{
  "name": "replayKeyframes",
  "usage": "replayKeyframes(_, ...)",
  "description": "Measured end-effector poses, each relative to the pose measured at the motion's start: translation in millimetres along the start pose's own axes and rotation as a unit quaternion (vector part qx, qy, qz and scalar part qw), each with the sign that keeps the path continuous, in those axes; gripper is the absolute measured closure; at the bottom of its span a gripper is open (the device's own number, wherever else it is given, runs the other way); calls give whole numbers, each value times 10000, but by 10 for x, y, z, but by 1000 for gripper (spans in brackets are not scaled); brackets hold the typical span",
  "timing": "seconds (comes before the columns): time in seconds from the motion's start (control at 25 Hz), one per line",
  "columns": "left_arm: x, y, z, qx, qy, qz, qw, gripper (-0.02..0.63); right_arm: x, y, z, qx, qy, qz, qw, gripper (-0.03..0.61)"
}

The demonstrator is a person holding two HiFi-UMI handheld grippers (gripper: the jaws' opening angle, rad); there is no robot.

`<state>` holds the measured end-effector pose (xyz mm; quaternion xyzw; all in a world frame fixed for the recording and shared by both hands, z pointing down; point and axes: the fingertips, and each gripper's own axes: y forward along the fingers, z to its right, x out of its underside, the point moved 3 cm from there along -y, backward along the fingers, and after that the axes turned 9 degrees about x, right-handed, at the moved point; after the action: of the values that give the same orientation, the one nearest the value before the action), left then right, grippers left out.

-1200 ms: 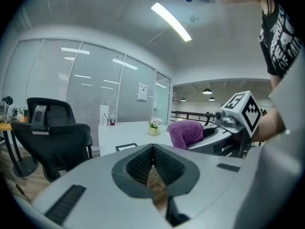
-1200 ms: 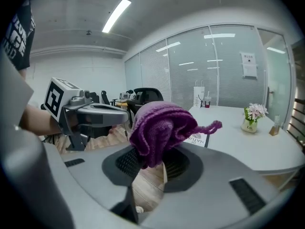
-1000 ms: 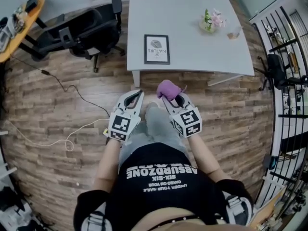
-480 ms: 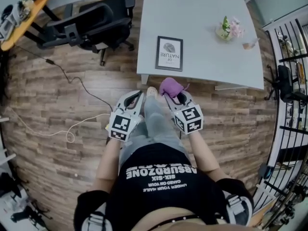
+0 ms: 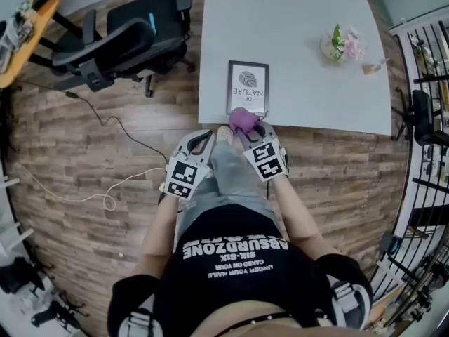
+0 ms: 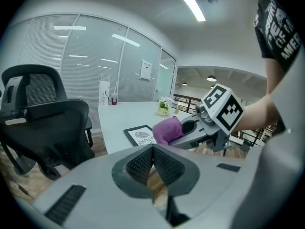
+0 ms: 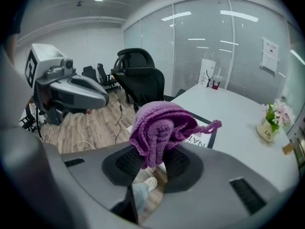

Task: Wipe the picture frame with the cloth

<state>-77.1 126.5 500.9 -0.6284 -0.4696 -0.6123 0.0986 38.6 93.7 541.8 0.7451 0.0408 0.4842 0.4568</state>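
Head view: white table; black office chair at its left; picture frame lies flat near the table's front edge; left gripper jaws pressed together, empty; right gripper jaws clamp bunched purple cloth, at the frame's near edge, contact unclear.

Ahead of me the table carries the picture frame, lying flat near its front edge, with a flower pot farther back on the right. The cloth sits in my right gripper at the frame's near edge. My left gripper is just left of it, off the table. An office chair stands left of the table, and a cable trails over the floor to my left.
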Motion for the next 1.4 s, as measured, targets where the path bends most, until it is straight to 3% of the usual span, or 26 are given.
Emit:
replayKeyframes(0.48,88,927,-499,490,-104,-865,9950,598,10,701,376,-240,-462,-664,9964,463)
replayKeyframes(0.68,174,1192,-622,552,4,-1213,9911,598,60,895,437,-551,-787,-996,9904,463)
replayKeyframes(0.96,228,1397,-712,506,-38,-1422,9885,598,92,1028,479,-863,-737,-1116,9873,460)
replayKeyframes(1.4,255,1543,-730,529,-124,-1485,9874,598,-121,1269,689,-846,-725,-1157,9870,460)
